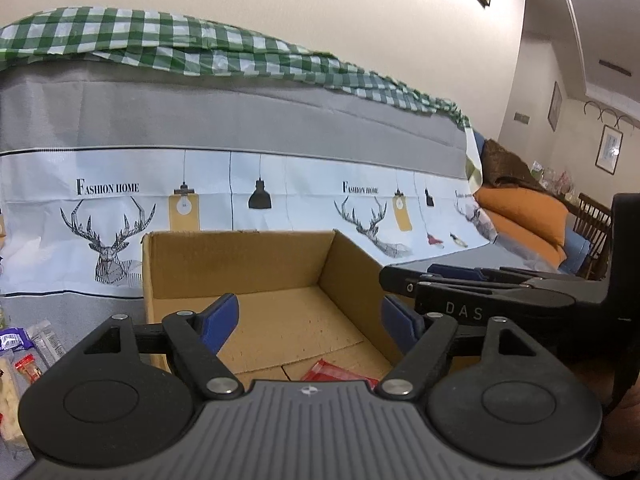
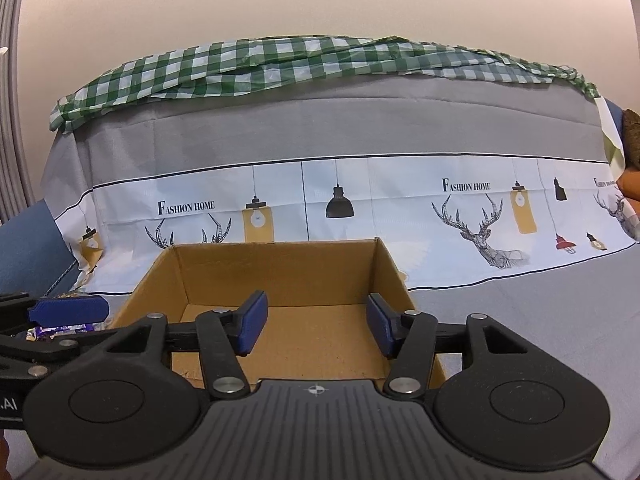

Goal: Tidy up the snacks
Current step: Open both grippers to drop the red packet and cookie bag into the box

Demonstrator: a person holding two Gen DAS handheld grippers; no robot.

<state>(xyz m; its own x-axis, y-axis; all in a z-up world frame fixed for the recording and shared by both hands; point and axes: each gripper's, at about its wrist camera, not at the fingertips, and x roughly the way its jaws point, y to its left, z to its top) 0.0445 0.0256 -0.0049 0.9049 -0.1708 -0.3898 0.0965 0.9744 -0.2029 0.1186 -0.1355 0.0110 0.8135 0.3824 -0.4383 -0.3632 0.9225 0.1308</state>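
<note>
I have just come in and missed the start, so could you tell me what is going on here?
A person holds a two-finger gripper in each hand over an open cardboard box on a grey cloth-covered surface. The left gripper and the right gripper are both open with nothing between their pads. One red snack packet already lies in the box, near its front. More wrapped snacks wait on the cloth left of the box.

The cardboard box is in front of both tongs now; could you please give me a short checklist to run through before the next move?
1. Left tongs empty and open: ok.
2. Right tongs empty and open: ok.
3. Cardboard box upright, top open: ok.
4. Room left in the box: ok; only a red packet shows on its floor.
5. Loose snacks left of the box within view: ok.
6. Tongs clear of each other: cannot tell.
</note>
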